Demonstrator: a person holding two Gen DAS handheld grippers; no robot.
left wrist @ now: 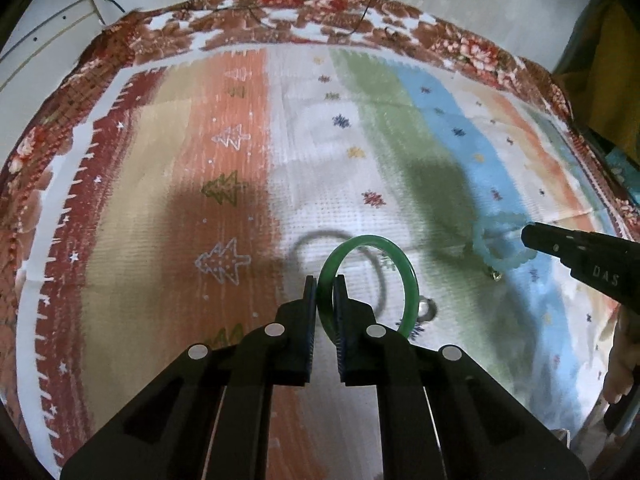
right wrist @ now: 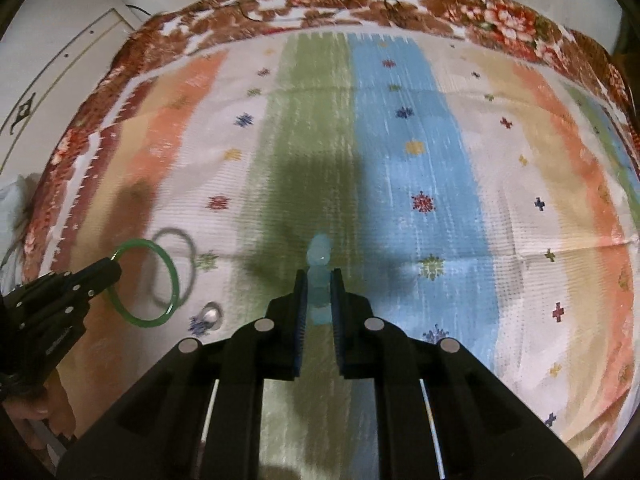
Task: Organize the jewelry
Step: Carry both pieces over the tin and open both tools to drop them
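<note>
My left gripper (left wrist: 325, 280) is shut on a green bangle (left wrist: 412, 280) and holds it upright above the striped cloth; the bangle also shows in the right wrist view (right wrist: 170, 268), held by the left gripper (right wrist: 114, 264). My right gripper (right wrist: 319, 274) is shut on a pale blue beaded bracelet (right wrist: 319, 256), lifted off the cloth; in the left wrist view that bracelet (left wrist: 486, 254) hangs from the right gripper (left wrist: 528, 236). A small silver ring (left wrist: 426, 308) lies on the cloth, also in the right wrist view (right wrist: 211, 314).
A striped, patterned cloth (left wrist: 248, 184) covers the surface, with a brown floral border (left wrist: 304, 4) at the far edge. A small gold piece (left wrist: 496, 277) lies on the blue stripe. A white wall and cables are beyond.
</note>
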